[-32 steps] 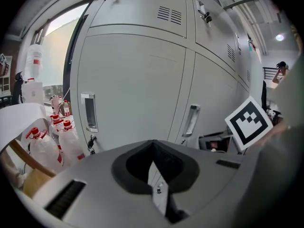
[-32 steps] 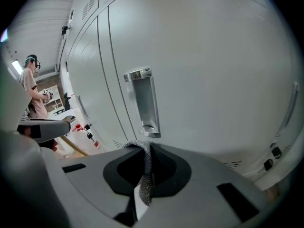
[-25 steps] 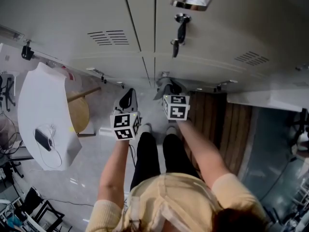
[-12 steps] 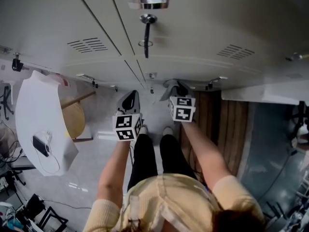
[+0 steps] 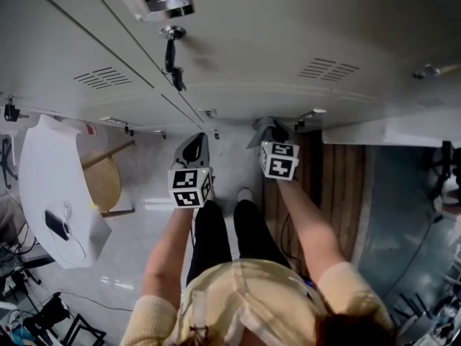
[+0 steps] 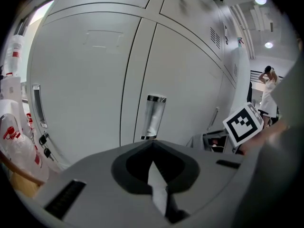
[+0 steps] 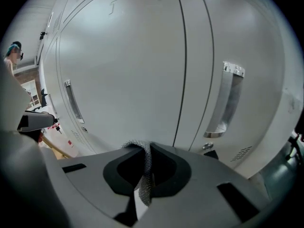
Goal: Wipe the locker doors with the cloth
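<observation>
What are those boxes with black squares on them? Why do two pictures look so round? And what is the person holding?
A person stands facing grey locker doors, holding a pinching tool with two jaws in each hand. The marker cubes with black squares are part of those tools. One picture comes from a camera on the person's head, looking down. The two round pictures come from a wide camera riding on each tool. The left gripper has its jaws closed with nothing in them. The right gripper pinches a grey cloth for wiping the doors.
</observation>
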A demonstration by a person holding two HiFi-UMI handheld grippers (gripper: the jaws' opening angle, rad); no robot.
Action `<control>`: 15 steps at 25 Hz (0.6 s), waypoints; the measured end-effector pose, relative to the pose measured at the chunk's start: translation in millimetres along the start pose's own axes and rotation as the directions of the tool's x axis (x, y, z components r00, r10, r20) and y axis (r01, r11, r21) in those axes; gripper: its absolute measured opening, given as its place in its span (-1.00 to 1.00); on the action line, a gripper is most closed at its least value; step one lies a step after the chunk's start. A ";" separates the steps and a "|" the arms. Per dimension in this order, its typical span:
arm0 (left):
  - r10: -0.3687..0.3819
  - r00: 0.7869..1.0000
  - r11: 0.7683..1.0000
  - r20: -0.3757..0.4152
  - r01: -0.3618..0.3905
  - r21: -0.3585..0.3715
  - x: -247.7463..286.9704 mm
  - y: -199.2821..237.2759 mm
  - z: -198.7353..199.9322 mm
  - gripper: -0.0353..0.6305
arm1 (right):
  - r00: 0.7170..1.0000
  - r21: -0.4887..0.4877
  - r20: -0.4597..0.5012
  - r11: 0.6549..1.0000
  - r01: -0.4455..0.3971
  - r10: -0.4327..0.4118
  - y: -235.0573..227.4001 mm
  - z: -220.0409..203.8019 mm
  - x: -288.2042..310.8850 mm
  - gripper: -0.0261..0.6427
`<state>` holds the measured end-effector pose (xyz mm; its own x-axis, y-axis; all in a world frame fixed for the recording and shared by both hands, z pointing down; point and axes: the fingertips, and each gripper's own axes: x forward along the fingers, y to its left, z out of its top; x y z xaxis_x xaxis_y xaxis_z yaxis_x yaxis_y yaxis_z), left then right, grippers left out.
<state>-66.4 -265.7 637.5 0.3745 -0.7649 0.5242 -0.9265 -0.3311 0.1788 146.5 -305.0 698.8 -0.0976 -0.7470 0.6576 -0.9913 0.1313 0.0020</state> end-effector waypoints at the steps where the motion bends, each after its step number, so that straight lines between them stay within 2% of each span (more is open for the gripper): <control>1: -0.003 1.000 1.000 0.000 0.003 0.002 1.7 -2.6 0.5 -0.93 | 1.000 0.002 -0.001 1.000 0.007 -0.007 -5.2 -0.9 -0.2 -0.90; 7: -0.002 1.000 1.000 -0.007 0.002 0.004 8.5 -8.5 4.8 -0.93 | 0.999 0.023 -0.010 0.999 0.040 -0.039 -27.2 -1.2 -4.6 -0.90; 15: 0.003 1.000 1.000 -0.008 -0.004 -0.026 1.9 2.4 9.7 -0.93 | 1.000 0.033 0.012 0.999 0.016 -0.017 -21.2 5.8 -22.6 -0.90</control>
<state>-67.6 -273.4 630.8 0.3710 -0.7614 0.5317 -0.9285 -0.3140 0.1982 169.2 -294.7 679.6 -0.0819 -0.7568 0.6485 -0.9952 0.0976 -0.0117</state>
